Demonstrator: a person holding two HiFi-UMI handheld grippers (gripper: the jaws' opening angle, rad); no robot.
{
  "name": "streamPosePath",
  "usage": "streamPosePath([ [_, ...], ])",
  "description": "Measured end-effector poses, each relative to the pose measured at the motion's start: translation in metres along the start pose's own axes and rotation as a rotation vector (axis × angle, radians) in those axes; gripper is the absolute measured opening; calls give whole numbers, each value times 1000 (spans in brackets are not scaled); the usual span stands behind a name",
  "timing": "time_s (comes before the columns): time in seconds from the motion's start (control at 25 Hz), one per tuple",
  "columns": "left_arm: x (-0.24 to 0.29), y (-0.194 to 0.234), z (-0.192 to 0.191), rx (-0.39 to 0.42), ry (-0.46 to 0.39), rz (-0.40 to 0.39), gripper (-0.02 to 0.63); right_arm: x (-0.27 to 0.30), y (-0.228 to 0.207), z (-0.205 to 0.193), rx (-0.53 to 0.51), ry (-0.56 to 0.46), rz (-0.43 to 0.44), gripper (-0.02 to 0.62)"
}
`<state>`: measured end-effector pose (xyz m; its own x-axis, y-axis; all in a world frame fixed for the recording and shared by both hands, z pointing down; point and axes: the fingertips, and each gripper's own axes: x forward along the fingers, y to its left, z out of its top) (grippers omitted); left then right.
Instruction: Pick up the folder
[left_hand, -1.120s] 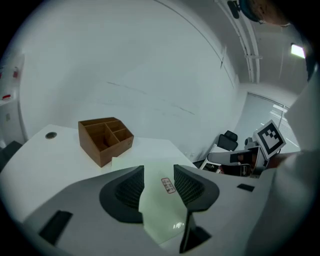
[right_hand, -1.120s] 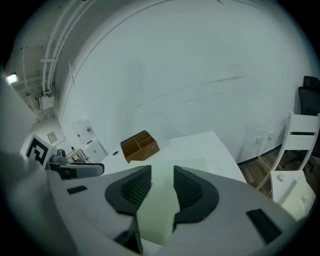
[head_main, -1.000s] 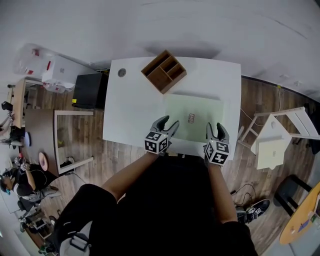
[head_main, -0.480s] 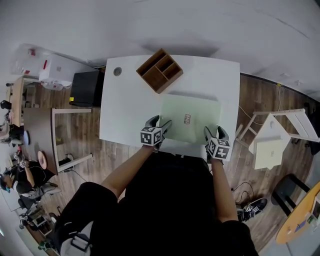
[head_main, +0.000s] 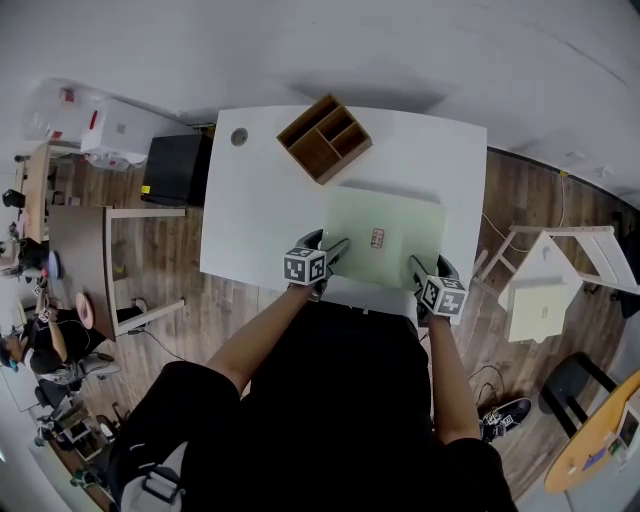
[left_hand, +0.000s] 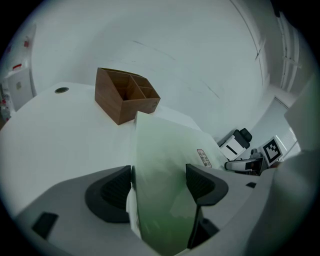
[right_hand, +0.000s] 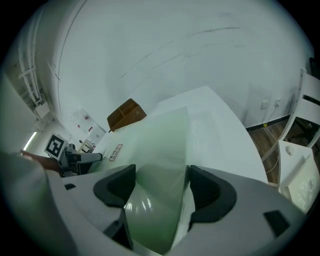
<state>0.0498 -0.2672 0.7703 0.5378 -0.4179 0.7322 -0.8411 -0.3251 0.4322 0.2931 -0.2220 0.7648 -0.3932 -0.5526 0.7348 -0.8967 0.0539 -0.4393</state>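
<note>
A pale green folder with a small label lies flat on the white table, near its front edge. My left gripper is at the folder's near left corner and my right gripper at its near right corner. The jaws of both are opening. In the left gripper view the folder runs between the wide jaws of that gripper. The right gripper view shows the same: the folder lies in the gap of that gripper. Neither pair of pads visibly presses on it.
A brown wooden organizer with compartments stands at the table's far side, beyond the folder. A round cable hole is at the far left corner. On the floor are a black box at left and a white stand at right.
Both grippers have come down to the folder's near corners and their jaws have spread wider. The folder's near edge now sits between both pairs of jaws.
</note>
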Motion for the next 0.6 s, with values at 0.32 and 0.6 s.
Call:
streamPosePath([
  [0.32,-1,-2,1,1,-14,29,331,-2,0,0,15,5,-11,319],
  [0.6,-28,-6,13,2,-112,73,331,-17,16,9,8,-80,-6,319],
])
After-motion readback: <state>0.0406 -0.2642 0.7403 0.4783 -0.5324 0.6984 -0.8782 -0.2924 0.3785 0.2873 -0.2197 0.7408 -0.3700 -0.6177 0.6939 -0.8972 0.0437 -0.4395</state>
